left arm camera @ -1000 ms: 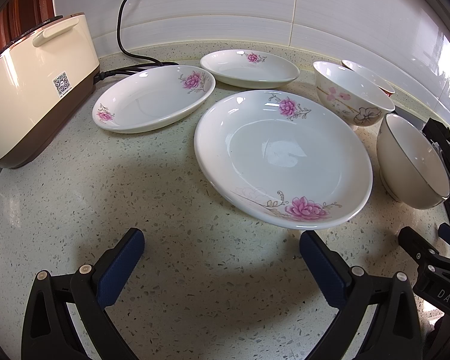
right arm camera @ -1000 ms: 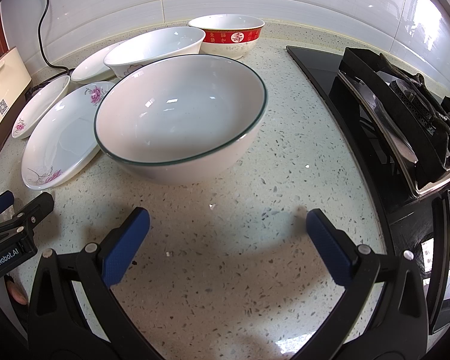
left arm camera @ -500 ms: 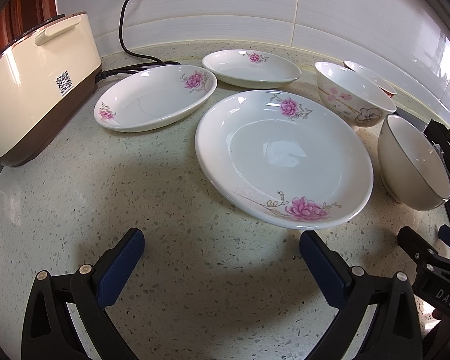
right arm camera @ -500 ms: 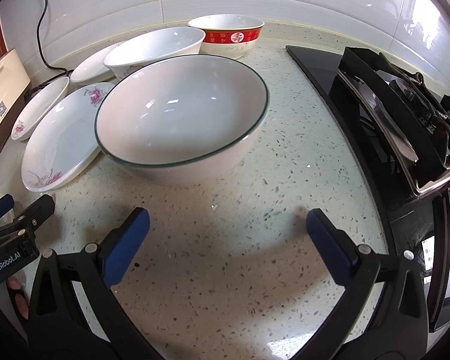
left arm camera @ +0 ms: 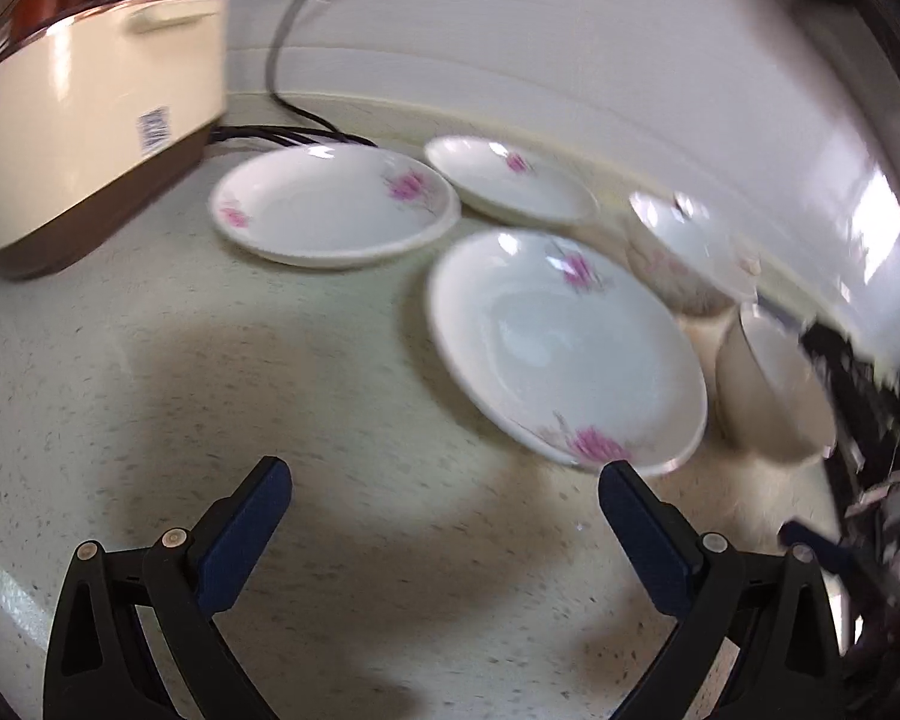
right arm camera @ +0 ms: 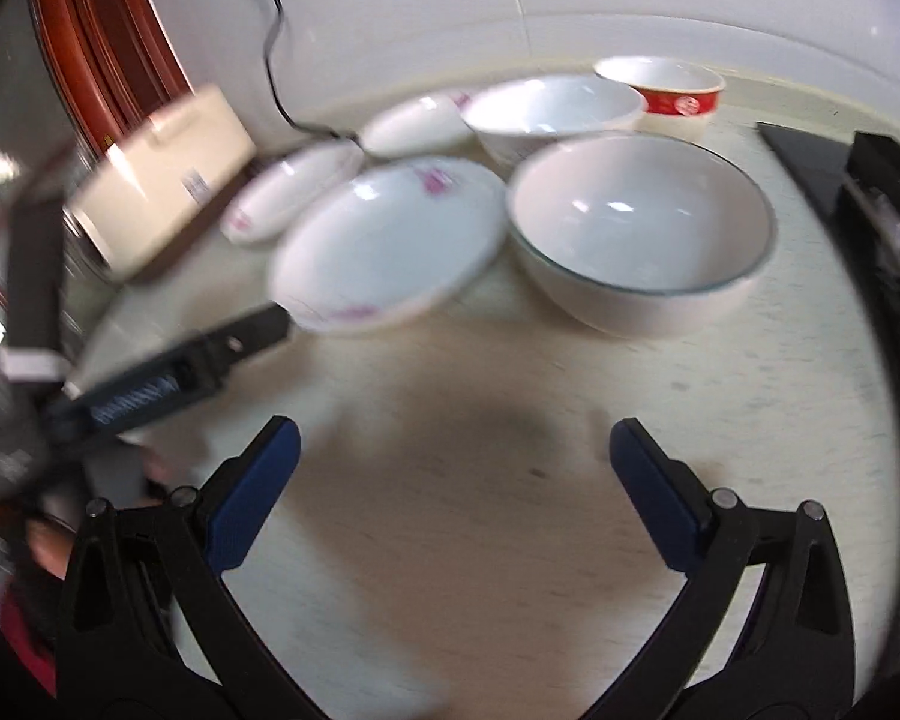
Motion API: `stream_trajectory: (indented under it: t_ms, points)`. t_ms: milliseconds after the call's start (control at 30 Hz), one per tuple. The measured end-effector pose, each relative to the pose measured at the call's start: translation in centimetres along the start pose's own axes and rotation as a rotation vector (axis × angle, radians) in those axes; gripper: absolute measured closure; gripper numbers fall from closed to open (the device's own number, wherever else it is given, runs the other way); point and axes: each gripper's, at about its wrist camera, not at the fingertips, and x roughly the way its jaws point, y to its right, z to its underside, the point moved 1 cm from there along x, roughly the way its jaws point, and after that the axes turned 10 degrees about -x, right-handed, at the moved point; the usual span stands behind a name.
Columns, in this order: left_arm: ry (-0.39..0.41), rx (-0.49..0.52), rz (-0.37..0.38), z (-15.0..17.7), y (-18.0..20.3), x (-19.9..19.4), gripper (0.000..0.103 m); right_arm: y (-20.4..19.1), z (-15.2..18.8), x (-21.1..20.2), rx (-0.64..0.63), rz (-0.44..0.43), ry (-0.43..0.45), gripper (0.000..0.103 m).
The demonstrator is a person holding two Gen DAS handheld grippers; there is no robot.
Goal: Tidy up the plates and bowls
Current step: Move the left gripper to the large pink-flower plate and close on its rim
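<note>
Three white plates with pink flowers lie on the speckled counter: a large plate (left arm camera: 564, 348) nearest, a medium plate (left arm camera: 330, 210) to its left, a small plate (left arm camera: 510, 186) behind. A flowered bowl (left arm camera: 684, 252) and a green-rimmed bowl (left arm camera: 774, 396) stand to the right. My left gripper (left arm camera: 444, 498) is open and empty, short of the large plate. In the right wrist view the large plate (right arm camera: 390, 246), green-rimmed bowl (right arm camera: 642, 234), flowered bowl (right arm camera: 552, 108) and a red bowl (right arm camera: 660, 90) show. My right gripper (right arm camera: 456, 456) is open and empty, in front of them.
A cream and brown appliance (left arm camera: 84, 114) with a black cord (left arm camera: 288, 72) stands at the left by the tiled wall. A black gas stove (right arm camera: 882, 198) is at the right. The left gripper (right arm camera: 174, 372) shows at the left in the right wrist view.
Both views are now blurred by motion. Both cameras have swung left and drawn back, so the dishes sit further right and farther off. Both grippers stay open.
</note>
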Motion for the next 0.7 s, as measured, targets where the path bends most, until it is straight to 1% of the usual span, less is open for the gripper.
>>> stream_trajectory:
  t_ms: [33,67,100,133,167,233,333,467,533,600,633,667,700]
  points:
    - [0.021,-0.008,0.008,-0.2,-0.4,-0.3,0.004,-0.3,-0.2,0.2,0.006,0.004,0.007,0.004]
    - [0.052,-0.007,0.012,-0.4,-0.7,-0.8,0.006,-0.5,-0.5,0.6,0.018,0.017,0.011,0.012]
    - [0.067,-0.005,0.01,-0.7,-0.8,-1.0,0.011,-0.7,-0.8,1.0,0.03,0.023,0.012,0.017]
    - [0.079,-0.005,0.014,-0.9,-0.9,-1.2,0.016,-0.7,-1.1,1.7,0.06,0.028,0.007,0.023]
    - [0.089,-0.005,0.025,-1.2,-1.1,-1.3,0.018,-0.6,-1.5,2.2,0.073,0.03,0.001,0.025]
    - [0.073,-0.017,0.049,-1.8,-1.4,-0.8,0.031,-0.7,-1.6,2.9,0.101,0.036,-0.004,0.029]
    - [0.028,-0.065,0.104,-2.4,-1.8,0.2,0.043,-0.4,-2.4,3.8,0.163,0.046,-0.004,0.035]
    - [-0.002,-0.075,0.108,-2.5,-1.3,1.7,0.047,0.2,-3.0,4.8,0.243,0.072,0.0,0.038]
    - [-0.009,-0.074,0.119,-2.7,-1.0,2.1,0.049,0.4,-3.4,5.0,0.259,0.082,0.007,0.038]
    - [-0.01,-0.063,0.117,-2.8,-0.5,2.4,0.049,0.4,-3.8,5.2,0.265,0.094,0.012,0.041]
    - [-0.01,-0.059,0.116,-2.8,-0.3,2.5,0.05,0.4,-3.9,5.3,0.266,0.098,0.014,0.049]
    - [-0.013,-0.058,0.121,-2.8,-0.2,2.7,0.053,0.5,-3.8,5.5,0.27,0.089,0.014,0.065]
    - [-0.017,-0.06,0.124,-2.9,-0.1,2.9,0.058,0.7,-3.7,5.6,0.276,0.079,0.01,0.07]
